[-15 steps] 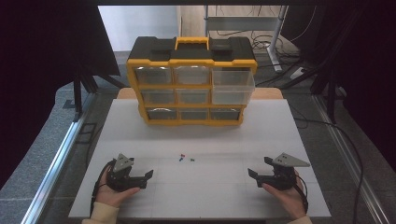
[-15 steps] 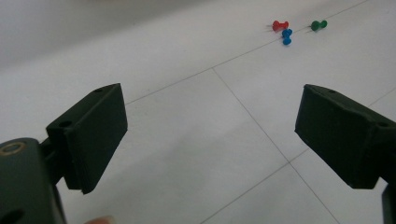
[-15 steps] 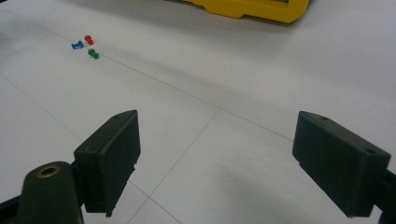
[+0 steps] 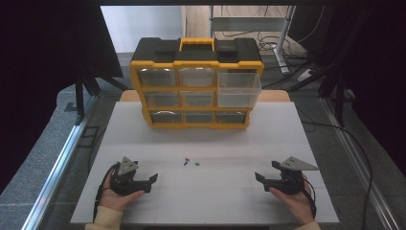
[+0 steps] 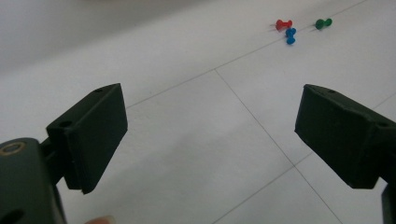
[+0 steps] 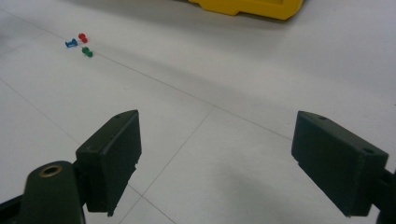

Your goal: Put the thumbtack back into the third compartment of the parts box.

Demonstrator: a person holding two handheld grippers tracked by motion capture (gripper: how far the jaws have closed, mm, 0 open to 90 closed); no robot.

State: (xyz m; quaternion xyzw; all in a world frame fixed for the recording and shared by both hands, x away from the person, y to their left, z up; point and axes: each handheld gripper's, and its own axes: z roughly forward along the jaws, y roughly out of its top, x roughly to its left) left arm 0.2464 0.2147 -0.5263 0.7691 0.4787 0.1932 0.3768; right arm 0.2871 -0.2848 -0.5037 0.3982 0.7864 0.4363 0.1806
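Three push pins lie close together on the white counter (image 4: 210, 196), roughly at its centre, at about 6 o'clock from the yellow drawer organizer (image 4: 196, 84): a red push pin (image 4: 187, 159), a blue push pin (image 4: 185, 164) just beside it, and a green push pin (image 4: 197, 164) slightly apart at 3 o'clock of those two. The left hand-held gripper (image 4: 152, 178) rests low at 8 o'clock from the pins, jaws spread wide with nothing between them; the right hand-held gripper (image 4: 259, 176) sits at 4 o'clock from them, likewise released and empty. Both are well apart from the pins. These pins look very light, stiff and small, with smooth plastic heads and a sharp metal point, so they will likely skid or roll if nudged. The waisted plastic head seems the best place to pinch, coming straight down so the pads close across the narrow middle rather than the needle.
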